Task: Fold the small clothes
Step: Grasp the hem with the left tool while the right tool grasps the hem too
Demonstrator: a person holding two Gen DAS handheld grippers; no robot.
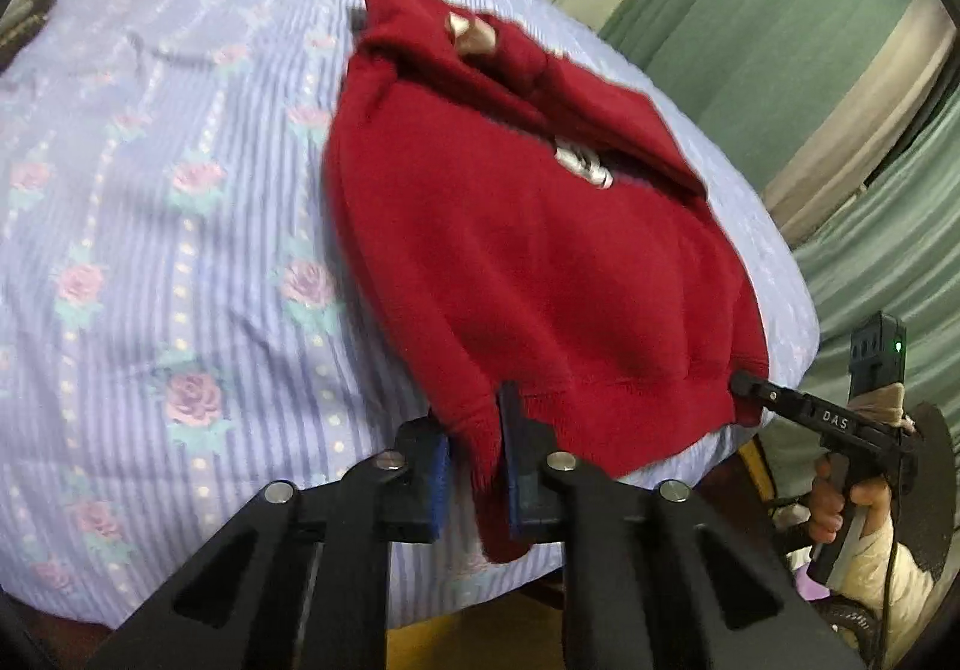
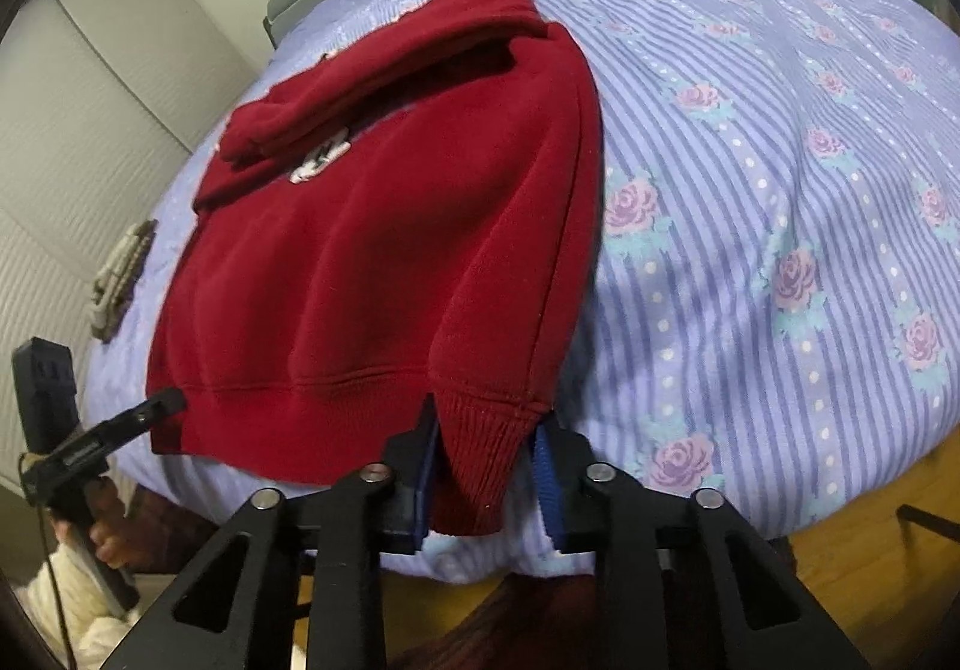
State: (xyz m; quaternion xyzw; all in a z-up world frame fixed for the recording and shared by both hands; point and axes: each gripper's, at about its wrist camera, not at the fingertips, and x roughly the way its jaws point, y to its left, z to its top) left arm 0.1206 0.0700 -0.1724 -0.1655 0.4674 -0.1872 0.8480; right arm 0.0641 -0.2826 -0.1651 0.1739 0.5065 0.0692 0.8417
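The sweater [image 1: 528,274] is deep red all over, ribbed hem included, with a small white and silver emblem [image 1: 582,167] on its chest and a pale beige patch [image 1: 471,33] toward twelve o'clock near the collar. Under it the bedspread [image 1: 180,190] is lavender with darker blue-violet stripes, rows of cream dots and pink roses on teal leaves. The left gripper [image 1: 474,466] and the right gripper [image 2: 486,472] are black with blue pads. At three o'clock in the left view the curtain [image 1: 750,10] is muted green. A sleeve [image 2: 102,604] at eight o'clock in the right view is cream.
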